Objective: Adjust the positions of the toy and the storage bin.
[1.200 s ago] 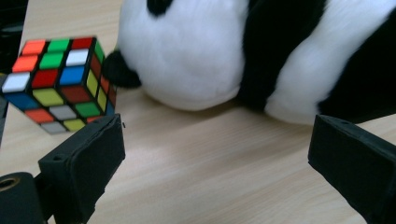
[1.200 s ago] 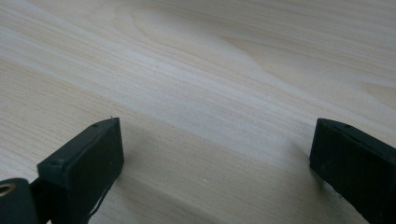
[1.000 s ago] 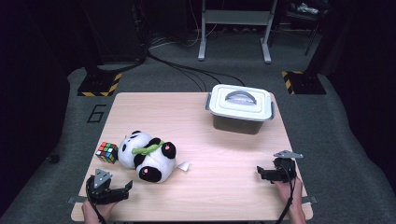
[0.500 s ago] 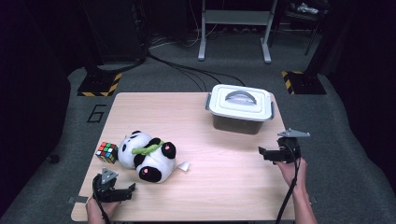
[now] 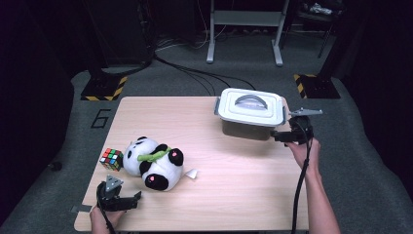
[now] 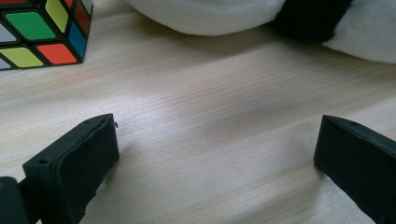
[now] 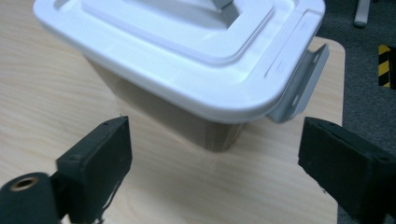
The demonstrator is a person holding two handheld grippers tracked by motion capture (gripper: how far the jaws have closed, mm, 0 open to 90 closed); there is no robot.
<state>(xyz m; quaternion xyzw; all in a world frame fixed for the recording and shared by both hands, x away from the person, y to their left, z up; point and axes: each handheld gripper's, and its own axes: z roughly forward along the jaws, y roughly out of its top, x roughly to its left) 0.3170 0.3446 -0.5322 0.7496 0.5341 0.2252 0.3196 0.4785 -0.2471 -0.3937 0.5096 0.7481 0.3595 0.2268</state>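
A: Beside the far right table edge, we see the right gripper [image 5: 278,137] just short of the white-lidded rectangular plastic box [image 5: 251,113], its jaws wide, just narrowing, nothing between them.

B: Readable writing? We note a "6" [image 5: 99,118] on the grey floor.

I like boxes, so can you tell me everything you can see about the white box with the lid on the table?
The box sits at the table's far right part. Its white plastic lid is on, with a raised middle panel and a grey curved handle lying in it. Grey latches hang at both ends. The body below looks tan and see-through. It stands upright and flat. The right gripper is beside its near right corner, jaws open, not touching it.
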